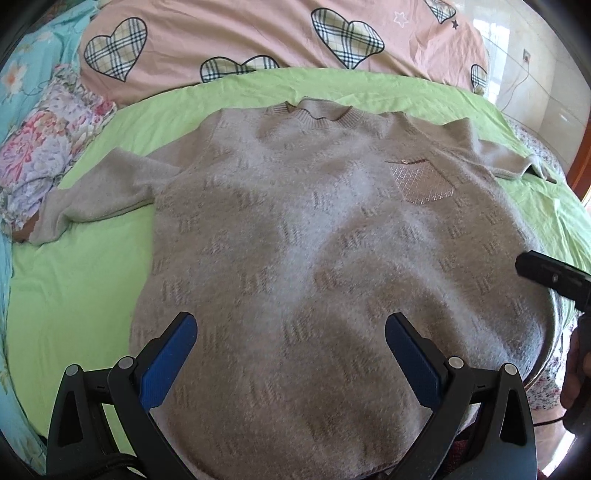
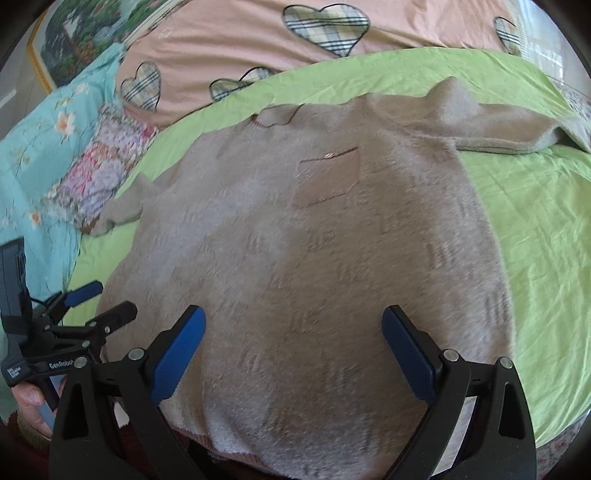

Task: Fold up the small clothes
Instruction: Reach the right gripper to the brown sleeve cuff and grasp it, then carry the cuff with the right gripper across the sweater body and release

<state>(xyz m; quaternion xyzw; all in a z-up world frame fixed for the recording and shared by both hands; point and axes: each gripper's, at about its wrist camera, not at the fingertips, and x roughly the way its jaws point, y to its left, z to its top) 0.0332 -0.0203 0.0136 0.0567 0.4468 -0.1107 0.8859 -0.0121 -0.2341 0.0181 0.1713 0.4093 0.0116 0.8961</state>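
Left wrist view looks up the length of a beige sweater (image 1: 295, 229) spread face-up on a bed's green sheet (image 1: 74, 302), collar (image 1: 317, 112) at the far end, hem nearest the camera. Both sleeves lie out to the sides: the left sleeve (image 1: 99, 188) angles toward a floral pillow (image 1: 48, 125), the right sleeve (image 1: 502, 155) runs off toward the bed's edge. A shiny chest pocket (image 1: 421, 181) shows the front is up. I judge this flat, spread layout is deliberate: it exposes the sleeves and side seams so each can be picked and brought across the body.

The left gripper (image 1: 291, 332) hangs over the lower left part of the sweater with its blue pads (image 1: 170, 354) set wide apart and nothing between them. The right gripper (image 2: 293, 332) matches it over the lower right part, also spread wide and empty. Whether either touches the knit I cannot tell. Each gripper sits near the hem, one to each side, which looks like a ready stance before the first fold; no fold appears made.

The fuzzy knit should be soft and thick, so a pinch will likely need to take both layers at an edge. A pink duvet (image 1: 258, 33) with plaid hearts lies beyond the collar, clear of the work.
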